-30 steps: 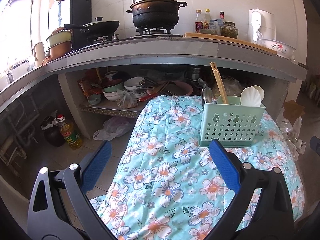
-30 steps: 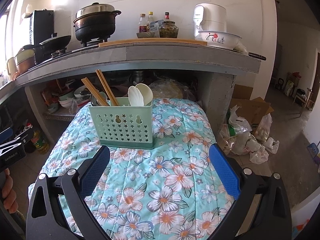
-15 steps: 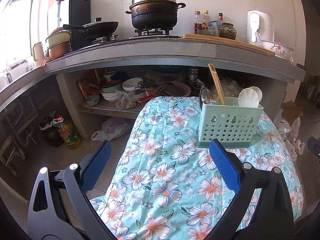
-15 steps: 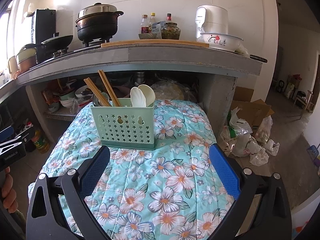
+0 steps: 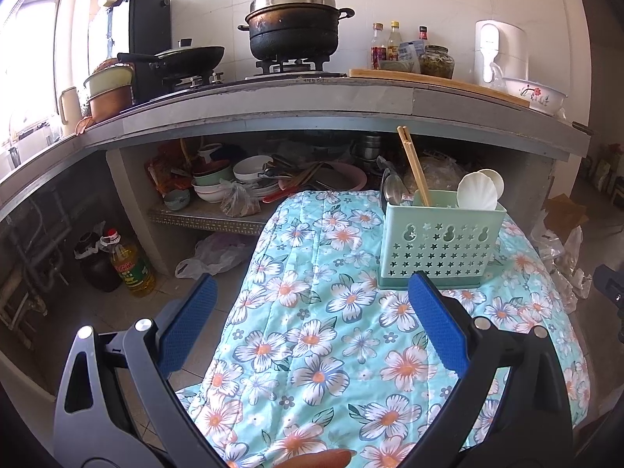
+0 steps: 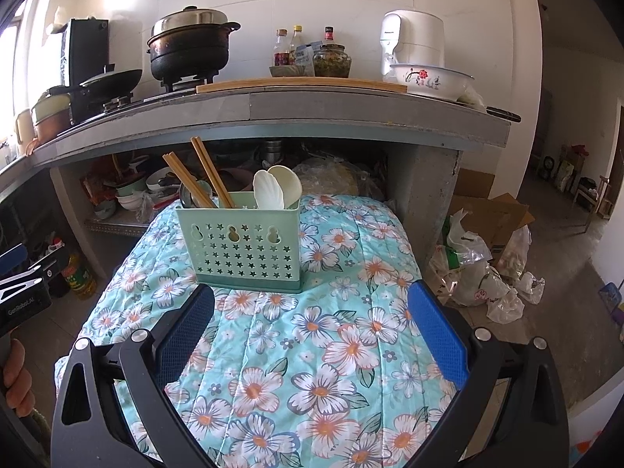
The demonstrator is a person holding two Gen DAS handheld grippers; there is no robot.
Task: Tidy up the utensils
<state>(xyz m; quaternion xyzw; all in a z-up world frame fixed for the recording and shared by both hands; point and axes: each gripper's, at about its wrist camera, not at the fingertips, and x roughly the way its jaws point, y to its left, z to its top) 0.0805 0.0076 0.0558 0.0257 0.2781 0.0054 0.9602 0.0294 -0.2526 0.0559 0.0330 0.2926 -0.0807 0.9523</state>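
Note:
A pale green perforated utensil caddy stands upright on a table covered with a floral turquoise cloth. Wooden chopsticks, white shell-shaped spoons and a metal spoon stick out of its top. My left gripper is open and empty, hovering above the cloth's near left part, short of the caddy. In front of the caddy, my right gripper is also open and empty. The left gripper shows at the right wrist view's left edge with a hand beneath it.
A grey counter overhangs the table's far end, carrying a black pot, a wok, bottles and a flowered basin. Bowls and plates crowd the shelf under it. An oil bottle stands on the floor left; plastic bags lie right.
Both grippers have drawn back a little from the caddy, which looks slightly smaller and higher in each view. Both stay open and empty. The caddy has not moved.

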